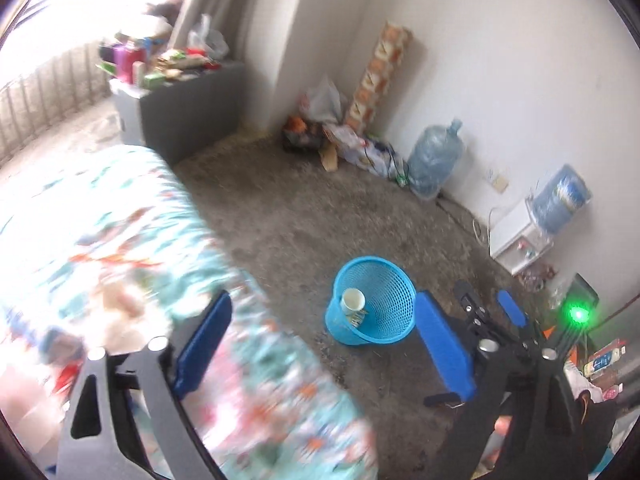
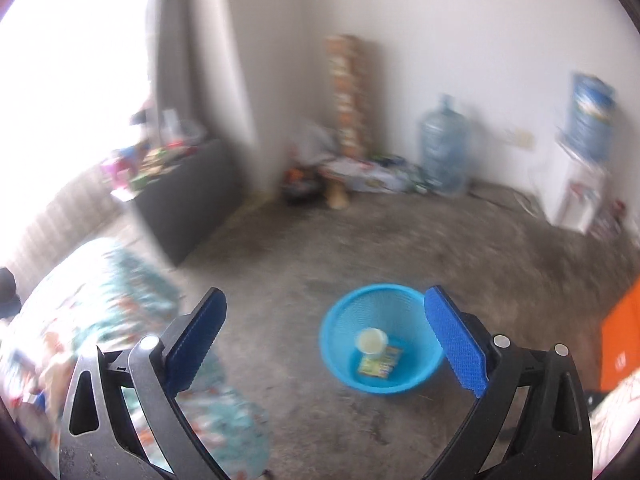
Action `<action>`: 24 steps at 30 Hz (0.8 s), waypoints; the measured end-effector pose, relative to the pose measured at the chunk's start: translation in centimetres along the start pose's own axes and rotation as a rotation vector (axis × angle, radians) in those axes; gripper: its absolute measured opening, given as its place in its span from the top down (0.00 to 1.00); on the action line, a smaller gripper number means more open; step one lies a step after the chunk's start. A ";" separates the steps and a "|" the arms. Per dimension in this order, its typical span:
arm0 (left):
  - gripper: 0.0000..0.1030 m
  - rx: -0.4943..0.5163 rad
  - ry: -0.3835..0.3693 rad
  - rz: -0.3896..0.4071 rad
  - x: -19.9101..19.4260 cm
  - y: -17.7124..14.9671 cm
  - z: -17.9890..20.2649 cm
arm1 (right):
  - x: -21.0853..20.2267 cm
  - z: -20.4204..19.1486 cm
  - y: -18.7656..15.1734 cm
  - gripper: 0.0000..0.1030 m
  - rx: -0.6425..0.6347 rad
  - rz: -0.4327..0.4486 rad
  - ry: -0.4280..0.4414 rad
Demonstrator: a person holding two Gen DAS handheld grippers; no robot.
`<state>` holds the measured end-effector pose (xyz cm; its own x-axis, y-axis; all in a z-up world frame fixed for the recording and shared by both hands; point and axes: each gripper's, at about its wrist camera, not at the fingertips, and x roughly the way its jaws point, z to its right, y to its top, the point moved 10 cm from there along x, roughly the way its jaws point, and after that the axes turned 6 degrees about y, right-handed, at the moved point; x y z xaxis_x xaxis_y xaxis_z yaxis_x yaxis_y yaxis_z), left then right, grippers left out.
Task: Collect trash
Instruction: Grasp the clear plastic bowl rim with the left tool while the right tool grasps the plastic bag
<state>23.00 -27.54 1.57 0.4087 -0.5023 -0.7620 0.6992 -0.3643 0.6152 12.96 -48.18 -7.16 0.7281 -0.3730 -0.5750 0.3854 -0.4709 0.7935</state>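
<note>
A blue mesh wastebasket (image 1: 394,292) stands on the concrete floor beside the bed. A paper cup (image 1: 353,300) and a small printed wrapper (image 1: 359,319) lie inside it. My left gripper (image 1: 324,348) is open above and in front of the basket, with nothing between its blue pads. Further right in this view a second blue pad (image 1: 512,308), on my right gripper, shows behind the left one. In the right wrist view, the right gripper (image 2: 326,344) is open and empty above the basket (image 2: 360,308), where the cup (image 2: 372,340) and wrapper (image 2: 380,362) show blurred.
A bed with a floral cover (image 1: 120,240) fills the left. A grey cabinet (image 1: 188,112) piled with clutter stands behind it. Bags and boxes (image 1: 328,120) sit in the corner, beside a water jug (image 1: 436,160) and a dispenser (image 1: 520,240). An orange object (image 2: 620,344) is at the right.
</note>
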 end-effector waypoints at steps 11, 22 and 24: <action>0.05 -0.216 0.046 0.185 -13.1 -7.0 -13.6 | -4.8 -13.1 -2.0 0.08 -0.331 0.075 0.185; 0.05 -0.430 0.165 0.313 -20.1 -15.0 -23.9 | -5.1 -19.4 -7.7 0.08 -0.341 -0.083 0.464; 0.05 -0.443 0.187 0.324 -20.7 -16.7 -24.8 | -5.4 -20.5 -9.1 0.08 -0.334 -0.124 0.492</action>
<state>17.40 8.38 2.03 0.7113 -0.3713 -0.5969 0.6837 0.1680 0.7102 17.15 -25.46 -7.18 0.8123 0.1194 -0.5708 0.5831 -0.1807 0.7920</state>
